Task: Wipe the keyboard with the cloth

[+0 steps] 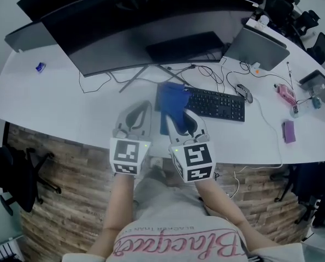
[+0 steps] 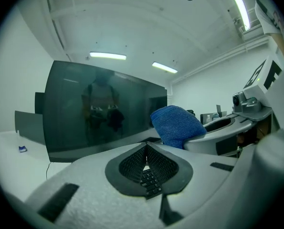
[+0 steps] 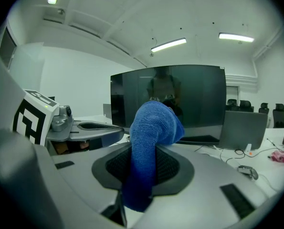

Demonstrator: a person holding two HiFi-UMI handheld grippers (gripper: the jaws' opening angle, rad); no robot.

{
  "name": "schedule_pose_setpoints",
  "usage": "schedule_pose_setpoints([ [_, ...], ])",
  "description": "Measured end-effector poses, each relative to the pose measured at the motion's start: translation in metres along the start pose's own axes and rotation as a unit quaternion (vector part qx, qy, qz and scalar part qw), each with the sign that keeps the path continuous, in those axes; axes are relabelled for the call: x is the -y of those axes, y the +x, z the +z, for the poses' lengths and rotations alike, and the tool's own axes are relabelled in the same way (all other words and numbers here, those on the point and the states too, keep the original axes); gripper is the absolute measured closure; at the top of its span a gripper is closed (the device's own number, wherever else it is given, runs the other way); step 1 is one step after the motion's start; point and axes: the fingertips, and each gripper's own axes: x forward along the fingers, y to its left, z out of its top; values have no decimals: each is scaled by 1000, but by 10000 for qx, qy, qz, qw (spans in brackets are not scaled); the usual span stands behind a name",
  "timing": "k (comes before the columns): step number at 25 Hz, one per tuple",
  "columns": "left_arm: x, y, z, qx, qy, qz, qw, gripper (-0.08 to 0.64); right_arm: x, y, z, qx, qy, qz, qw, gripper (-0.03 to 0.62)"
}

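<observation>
My right fingers (image 3: 173, 168) clamp the cloth (image 3: 149, 142) | my left fingers (image 2: 130, 166) pressed together, nothing between | cloth at the left end of the keyboard (image 1: 217, 103)

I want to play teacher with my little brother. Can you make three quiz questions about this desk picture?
1. True or false: the right hand-held gripper is shut on the soft blue cloth.
2. Where does the flat black keyboard lie? A: on the white desk. B: in a box. C: on a shelf.
3. Fill in: the left hand-held gripper has its jaws together and holds ____.
Key: 1 true; 2 A; 3 nothing.
</observation>
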Motion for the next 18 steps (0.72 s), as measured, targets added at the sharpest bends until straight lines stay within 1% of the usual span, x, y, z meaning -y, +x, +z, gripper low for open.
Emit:
schedule_pose_setpoints([
  [5, -32, 19, -20, -196, -123, 71, 9997, 555, -3, 49, -4, -237, 100, 154, 9995, 495],
  [11, -65, 42, -49, -503, -346, 168, 9980, 555, 0, 102, -27, -657, 110, 338, 9972, 495],
  [15, -82, 56, -66, -700, -432, 166, 9965, 555, -6, 133, -42, -905, 132, 538, 9944, 495],
  [18, -100, 59, -83, -869, -555, 268, 9943, 555, -14, 156, -51, -1060, 116, 737, 9916, 495],
])
